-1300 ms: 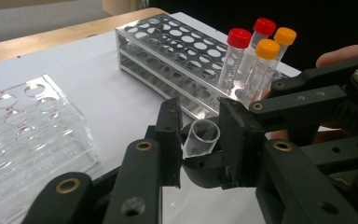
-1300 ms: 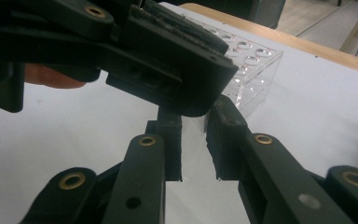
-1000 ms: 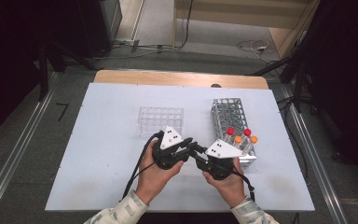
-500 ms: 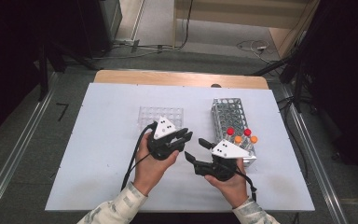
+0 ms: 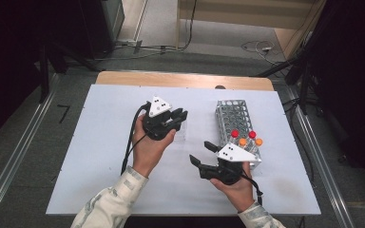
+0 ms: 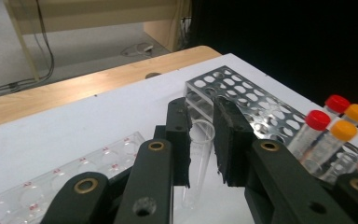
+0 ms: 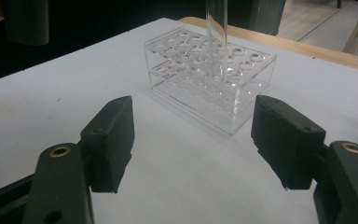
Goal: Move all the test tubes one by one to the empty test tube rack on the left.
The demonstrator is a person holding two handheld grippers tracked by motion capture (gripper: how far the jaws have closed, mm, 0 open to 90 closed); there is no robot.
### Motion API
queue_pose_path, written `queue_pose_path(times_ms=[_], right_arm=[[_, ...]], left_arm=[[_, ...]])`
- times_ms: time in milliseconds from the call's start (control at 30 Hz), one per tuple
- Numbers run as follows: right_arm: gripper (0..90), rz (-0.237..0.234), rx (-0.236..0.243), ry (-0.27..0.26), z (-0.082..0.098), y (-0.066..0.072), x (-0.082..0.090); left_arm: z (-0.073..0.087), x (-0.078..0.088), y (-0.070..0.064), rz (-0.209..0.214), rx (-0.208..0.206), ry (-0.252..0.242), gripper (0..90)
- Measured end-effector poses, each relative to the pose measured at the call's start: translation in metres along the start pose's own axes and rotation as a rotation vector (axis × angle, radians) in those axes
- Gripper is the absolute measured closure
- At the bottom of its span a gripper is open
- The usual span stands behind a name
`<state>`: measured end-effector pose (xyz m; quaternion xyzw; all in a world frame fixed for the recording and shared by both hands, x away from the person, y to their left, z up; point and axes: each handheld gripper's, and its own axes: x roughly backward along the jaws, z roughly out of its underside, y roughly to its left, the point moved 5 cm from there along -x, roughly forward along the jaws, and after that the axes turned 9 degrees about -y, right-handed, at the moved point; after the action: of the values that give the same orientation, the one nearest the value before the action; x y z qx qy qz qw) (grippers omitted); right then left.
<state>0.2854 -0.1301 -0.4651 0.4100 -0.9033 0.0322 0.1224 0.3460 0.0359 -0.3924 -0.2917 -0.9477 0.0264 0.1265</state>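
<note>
My left gripper (image 5: 179, 115) (image 6: 200, 106) is shut on a clear uncapped tube (image 6: 196, 163), which stands upright between the pads. It hovers over the clear plastic rack (image 5: 184, 134) (image 7: 209, 79), and in the right gripper view the tube (image 7: 216, 37) hangs down above the rack's holes. My right gripper (image 5: 202, 153) (image 7: 198, 135) stands low over the white table (image 5: 100, 156), nearer the person. Its jaws have just opened wide and nothing is between them.
A metal rack (image 5: 234, 116) (image 6: 256, 100) stands to the right. At its near end it holds two red-capped tubes (image 5: 235, 134) and two orange-capped tubes (image 5: 259, 141). A wooden strip (image 5: 180, 80) runs along the table's far edge.
The two grippers were together at mid-table. The right one opened its jaws and stayed. The left one rose and moved away to the far left, over the clear rack, carrying the tube.
</note>
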Motion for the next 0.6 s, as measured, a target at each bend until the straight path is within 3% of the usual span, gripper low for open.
queue_pose_path(times_ms=[333,600], right_arm=[[29.3,-0.002,-0.001,0.002,0.0,0.001,0.0],[29.5,-0.001,-0.006,0.0,0.0,0.0,0.001]], left_arm=[[-0.005,-0.014,0.014,-0.059,-0.024,-0.014,77.5],[0.0,-0.025,0.017,-0.076,-0.032,-0.002,77.5]])
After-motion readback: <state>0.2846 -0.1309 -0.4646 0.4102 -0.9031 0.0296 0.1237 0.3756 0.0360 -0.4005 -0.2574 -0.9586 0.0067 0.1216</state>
